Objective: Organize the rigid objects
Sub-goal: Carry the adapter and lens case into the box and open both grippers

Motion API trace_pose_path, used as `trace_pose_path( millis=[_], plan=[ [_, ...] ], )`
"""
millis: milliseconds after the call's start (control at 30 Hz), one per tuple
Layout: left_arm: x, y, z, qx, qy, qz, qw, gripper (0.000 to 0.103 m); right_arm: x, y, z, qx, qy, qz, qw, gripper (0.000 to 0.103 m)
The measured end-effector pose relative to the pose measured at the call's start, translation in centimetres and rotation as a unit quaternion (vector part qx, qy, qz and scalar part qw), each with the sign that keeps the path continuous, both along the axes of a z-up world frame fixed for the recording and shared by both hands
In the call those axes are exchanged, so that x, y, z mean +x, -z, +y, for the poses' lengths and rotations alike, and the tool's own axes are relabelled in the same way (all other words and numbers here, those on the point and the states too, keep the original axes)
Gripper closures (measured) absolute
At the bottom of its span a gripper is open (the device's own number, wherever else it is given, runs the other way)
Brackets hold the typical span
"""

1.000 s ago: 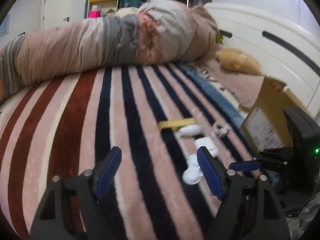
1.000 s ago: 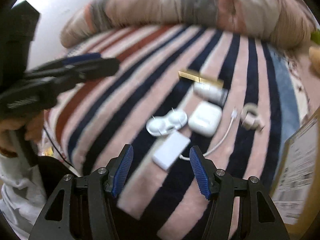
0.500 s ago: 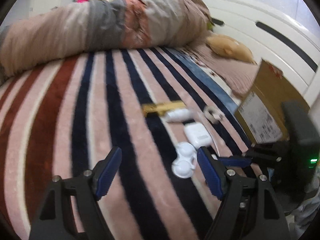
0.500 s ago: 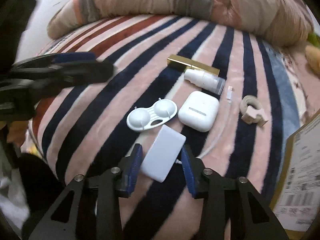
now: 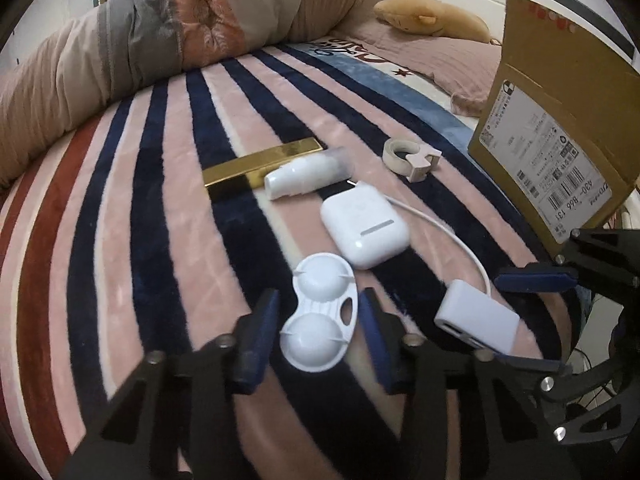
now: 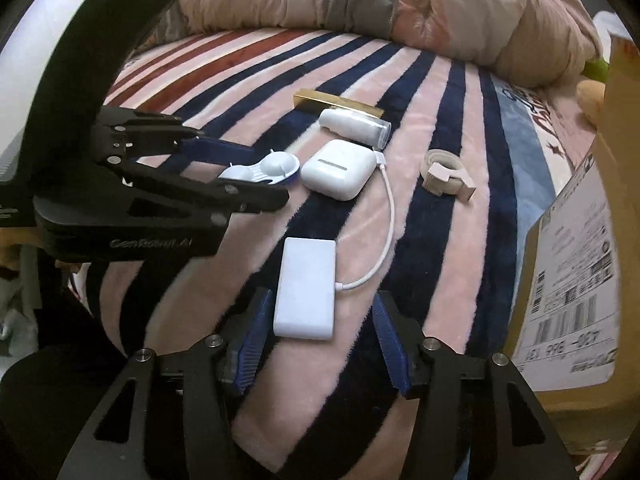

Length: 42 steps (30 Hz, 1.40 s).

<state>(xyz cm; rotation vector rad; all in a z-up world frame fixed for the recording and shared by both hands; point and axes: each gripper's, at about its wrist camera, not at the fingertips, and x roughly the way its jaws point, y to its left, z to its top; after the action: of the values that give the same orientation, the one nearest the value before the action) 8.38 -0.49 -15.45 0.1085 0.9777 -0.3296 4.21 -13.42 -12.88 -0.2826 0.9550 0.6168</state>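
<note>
Six small items on striped blanket (image 5: 160,208): one lens case (image 5: 320,316), one adapter (image 6: 306,288).

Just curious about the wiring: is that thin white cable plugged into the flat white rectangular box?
Yes, the thin white cable curves down and its plug enters the side of the flat white rectangular box.

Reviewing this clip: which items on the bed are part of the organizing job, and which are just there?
Job items: white two-dome case between the left tool fingers; white adapter block with cable at the right tool; earbud case; white tube; gold bar; tape roll; cardboard box.

Just there: rolled duvet; plush toy.
</note>
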Motion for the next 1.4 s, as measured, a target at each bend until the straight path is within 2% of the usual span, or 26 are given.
trace_pose_path(
  millis=[67,233,300,400,600,733,867,1000,1067,1200,1400],
  plan=[
    [-0.2,0.0,-0.1,0.001,0.004,-0.004,1.0,0.072,0.1,0.0,-0.1,0.014,0.002,0.0,1.0,0.078],
    [-1.2,-1.2,0.6,0.003,-0.006,-0.024,0.9997,0.073,-0.2,-0.6,0.0,0.026,0.003,-0.016,1.0,0.078],
    [-2.0,-2.8,1.3,0.009,-0.02,-0.044,0.9988,0.073,-1.0,-1.6,0.0,0.029,-0.004,-0.032,0.999,0.078],
    [-3.8,-5.7,1.7,0.008,-0.032,-0.081,0.9962,0.073,-2.7,-3.9,0.0,0.041,-0.024,-0.064,0.997,0.078],
    [-7.0,-12.5,1.5,0.012,-0.049,-0.144,0.9884,0.073,-5.5,-10.5,-1.2,0.098,-0.046,-0.136,0.985,0.078],
    [-8.4,-16.7,-0.2,-0.002,-0.038,-0.175,0.9838,0.073,-6.5,-14.2,-4.2,0.125,-0.028,-0.18,0.975,0.078],
    [-8.6,-19.4,-3.2,-0.012,-0.017,-0.193,0.981,0.073,-6.5,-16.1,-9.2,0.13,0.026,-0.207,0.969,0.078],
    [-7.8,-21.2,-7.6,-0.022,0.019,-0.197,0.98,0.073,-5.0,-15.6,-14.2,0.12,0.077,-0.199,0.97,0.078],
    [-7.2,-21.7,-9.9,-0.029,0.039,-0.193,0.9799,0.073,-3.6,-14.3,-16.1,0.099,0.094,-0.175,0.975,0.078],
    [-5.7,-21.9,-14.7,-0.025,0.073,-0.18,0.9807,0.073,-1.2,-12.1,-18.1,0.09,0.106,-0.136,0.981,0.078],
    [-3.1,-20.8,-20.8,-0.018,0.117,-0.144,0.9824,0.073,0.4,-10.2,-19.8,0.06,0.121,-0.126,0.983,0.078]
  ],
)
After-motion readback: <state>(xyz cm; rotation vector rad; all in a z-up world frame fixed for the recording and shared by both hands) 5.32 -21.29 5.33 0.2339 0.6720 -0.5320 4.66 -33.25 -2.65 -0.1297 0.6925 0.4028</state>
